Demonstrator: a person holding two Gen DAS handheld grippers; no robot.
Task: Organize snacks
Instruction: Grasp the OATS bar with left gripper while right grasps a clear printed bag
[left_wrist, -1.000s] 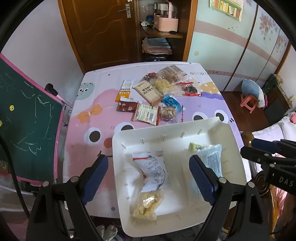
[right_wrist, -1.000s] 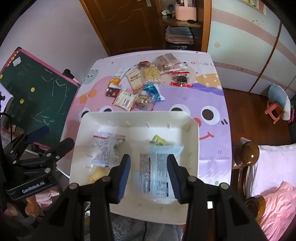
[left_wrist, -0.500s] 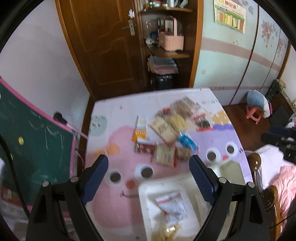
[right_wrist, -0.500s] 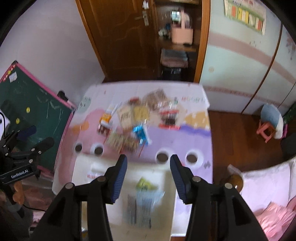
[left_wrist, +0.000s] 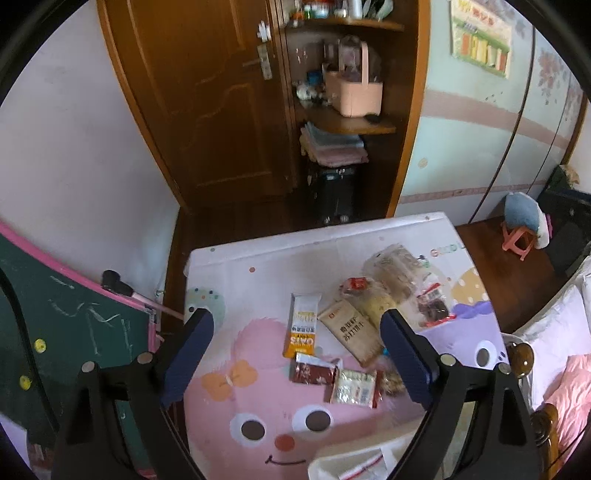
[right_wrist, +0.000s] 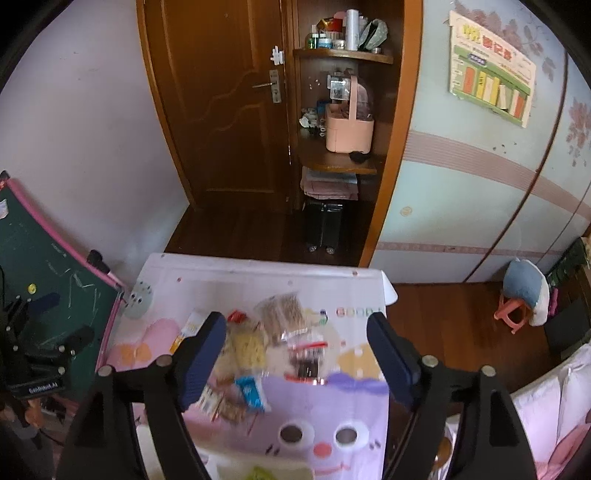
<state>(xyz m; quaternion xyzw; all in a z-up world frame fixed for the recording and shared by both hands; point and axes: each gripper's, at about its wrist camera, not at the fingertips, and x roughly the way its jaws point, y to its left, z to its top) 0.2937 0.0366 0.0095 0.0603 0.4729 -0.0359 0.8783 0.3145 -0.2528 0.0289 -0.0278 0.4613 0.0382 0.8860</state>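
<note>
Several snack packets lie in a cluster on the cartoon tablecloth (left_wrist: 258, 295): an orange-white bar (left_wrist: 302, 328), a tan packet (left_wrist: 351, 330), a dark red packet (left_wrist: 312, 373), a pale packet (left_wrist: 352, 386) and clear bags (left_wrist: 395, 266). The white tray (left_wrist: 354, 461) shows only at the bottom edge, with a packet in it. My left gripper (left_wrist: 295, 356) is open and empty, high above the table. My right gripper (right_wrist: 297, 360) is open and empty, also high; the snacks (right_wrist: 284, 325) look blurred below it.
A green chalkboard (left_wrist: 55, 332) stands left of the table. A wooden door (left_wrist: 207, 110) and shelf with a pink basket (left_wrist: 352, 92) lie beyond. A bed (left_wrist: 561, 350) and wooden chair knob (left_wrist: 521, 360) are at the right. A pink stool (right_wrist: 511, 314) stands on the floor.
Both grippers have risen and tilted up from over the tray; the tray has slid to the bottom edge of both views. The right jaws have opened wider, leaving the blue packet in the tray.
</note>
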